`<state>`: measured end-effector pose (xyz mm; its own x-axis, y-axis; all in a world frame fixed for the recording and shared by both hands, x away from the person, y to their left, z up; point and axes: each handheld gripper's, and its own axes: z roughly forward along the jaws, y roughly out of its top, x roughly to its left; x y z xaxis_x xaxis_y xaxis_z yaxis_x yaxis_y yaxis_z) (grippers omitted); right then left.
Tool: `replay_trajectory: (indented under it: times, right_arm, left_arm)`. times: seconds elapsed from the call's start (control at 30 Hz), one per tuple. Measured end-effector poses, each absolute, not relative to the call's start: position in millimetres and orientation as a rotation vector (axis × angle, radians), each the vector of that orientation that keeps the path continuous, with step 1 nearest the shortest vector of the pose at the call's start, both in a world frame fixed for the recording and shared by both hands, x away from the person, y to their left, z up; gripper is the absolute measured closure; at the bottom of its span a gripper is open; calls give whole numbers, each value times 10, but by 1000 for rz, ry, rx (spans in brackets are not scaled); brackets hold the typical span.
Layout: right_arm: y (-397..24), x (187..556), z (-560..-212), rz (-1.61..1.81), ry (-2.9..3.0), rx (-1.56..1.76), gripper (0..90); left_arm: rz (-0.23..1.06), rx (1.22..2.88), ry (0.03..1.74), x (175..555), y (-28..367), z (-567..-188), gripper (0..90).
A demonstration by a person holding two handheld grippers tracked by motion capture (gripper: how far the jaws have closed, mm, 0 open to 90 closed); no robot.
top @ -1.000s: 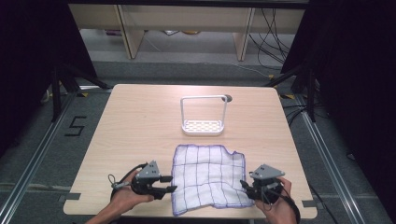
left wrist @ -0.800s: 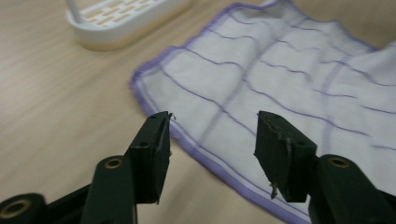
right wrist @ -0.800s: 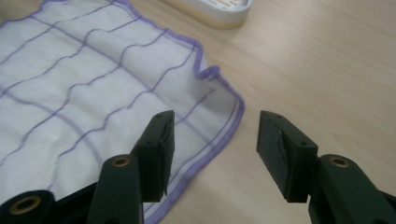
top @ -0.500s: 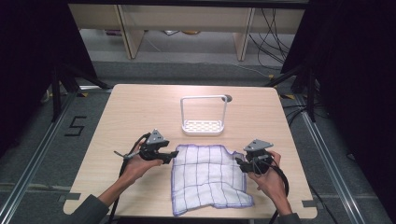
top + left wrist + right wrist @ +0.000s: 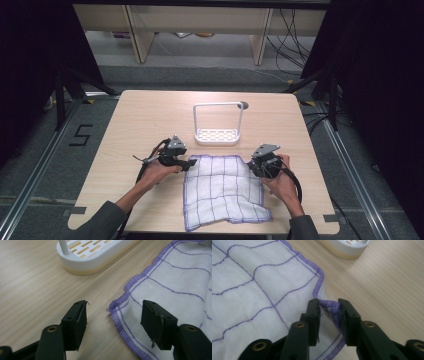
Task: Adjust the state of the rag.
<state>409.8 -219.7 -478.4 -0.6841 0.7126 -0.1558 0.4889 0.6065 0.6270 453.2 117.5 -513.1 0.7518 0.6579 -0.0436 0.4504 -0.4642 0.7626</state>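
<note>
The near edge of the soft white cloth with purple stitched lines and a purple hem [image 5: 222,192] is rumpled and folded, so part of it is hidden. It lies flat on the pale wooden bench [image 5: 140,120], near the person, between both hands. The white plastic rack with a slotted base and a thin handle [image 5: 218,124] stands just past it. The left tool [image 5: 113,318] is open, its black jaws on either side of the cloth's far left corner. The right tool [image 5: 329,315] has just been closing and now pinches the far right corner.

Wooden table [image 5: 145,115] with cloth [image 5: 222,192], rack [image 5: 218,135]
</note>
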Motion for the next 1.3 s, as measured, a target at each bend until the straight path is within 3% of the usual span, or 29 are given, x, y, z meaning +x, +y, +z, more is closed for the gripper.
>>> replay_trajectory:
  times: [0.17,0.37,0.47,0.67,0.73,1.3]
  right_arm:
    - [-2254,4115,-4775,799,2432,977,848]
    - [-2291,4164,-4730,808,2403,994,868]
    - [-2284,4175,-4719,824,2403,991,869]
    - [-2288,4168,-4723,822,2389,1009,869]
    - [-2295,4165,-4718,819,2389,1011,869]
    - [-2325,4159,-4726,854,2369,1048,869]
  left_arm:
    - [325,2135,824,4568,1134,-5136,398]
    - [337,2135,828,4636,1117,-5156,440]
    - [325,2156,796,4639,1101,-5177,517]
    - [304,2152,746,4612,1084,-5173,795]
    - [302,2166,733,4598,1079,-5170,836]
    - [314,2142,723,4586,1119,-5113,854]
